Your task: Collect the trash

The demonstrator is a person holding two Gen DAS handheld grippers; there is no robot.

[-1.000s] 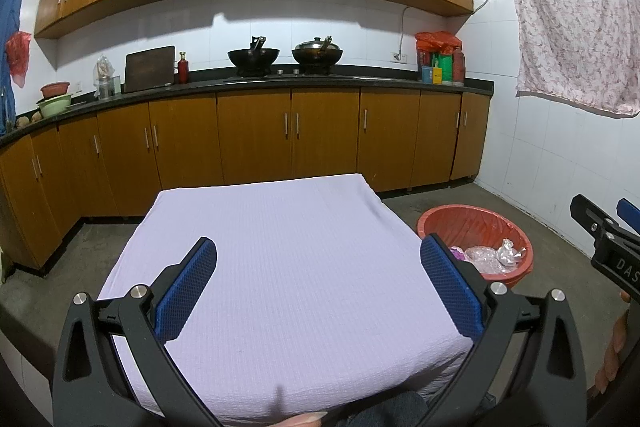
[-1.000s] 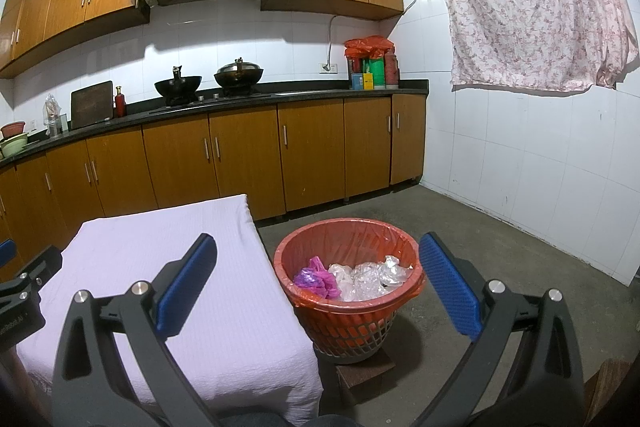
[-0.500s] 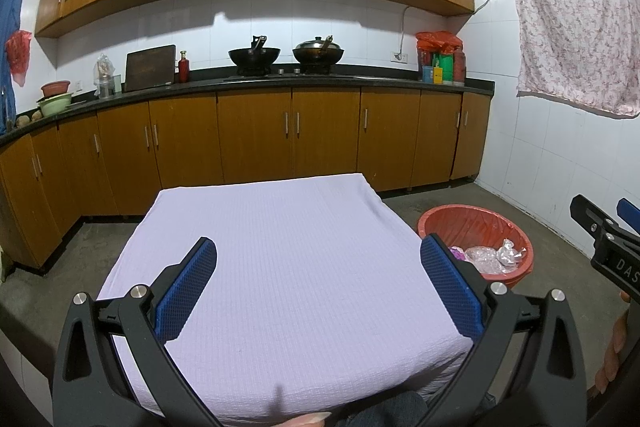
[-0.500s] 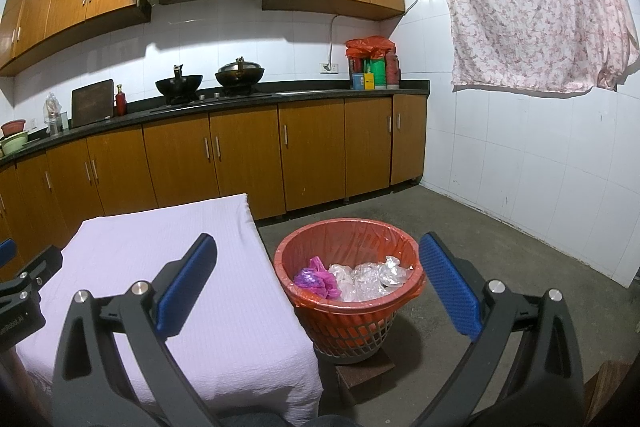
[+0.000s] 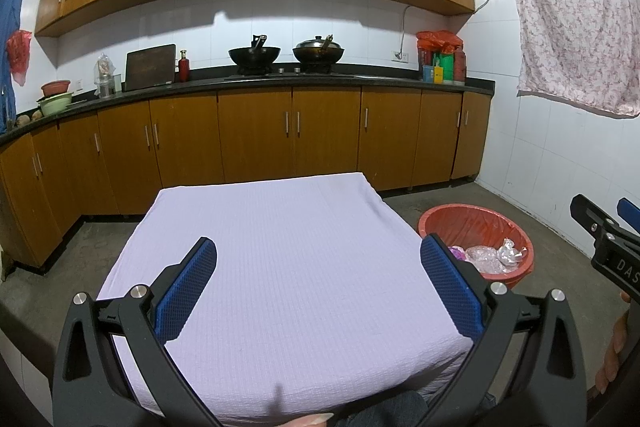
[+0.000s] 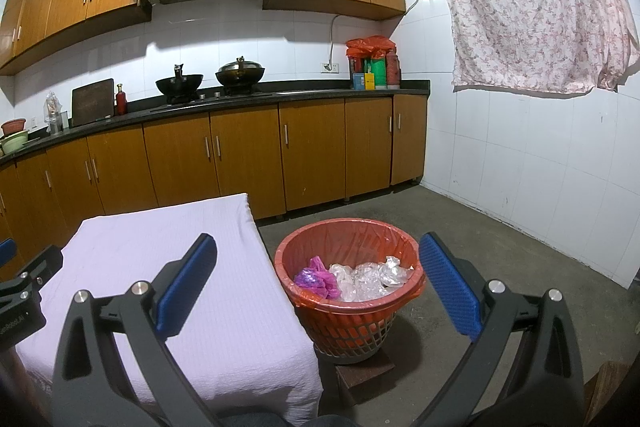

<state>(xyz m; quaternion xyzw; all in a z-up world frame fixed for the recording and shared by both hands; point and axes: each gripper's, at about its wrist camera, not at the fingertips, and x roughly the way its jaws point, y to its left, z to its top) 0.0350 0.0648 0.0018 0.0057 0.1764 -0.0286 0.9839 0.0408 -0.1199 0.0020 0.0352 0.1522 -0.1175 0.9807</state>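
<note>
The left tool [image 5: 318, 281] is held above the near part of the bench [image 5: 288, 267], its blue pads spread wide with nothing between them. The bench is covered by a lilac cloth that hangs over the near and right edges; its top carries nothing visible. The right tool [image 6: 318, 281] is likewise spread wide and holds nothing, poised beyond the bench's right edge, facing the red bin [image 6: 348, 267].

The bin stands on the concrete floor [image 6: 500, 267] just beside the bench's right edge, raised on a dark block. It is lined with a red bag and holds the trash: a purple bag [image 6: 316, 277] against clear crumpled plastic [image 6: 368, 277].

Open floor lies to the right of the bin as far as the tiled wall, and a strip of floor separates the bench's far edge from the brown cabinets [image 5: 256, 143].
</note>
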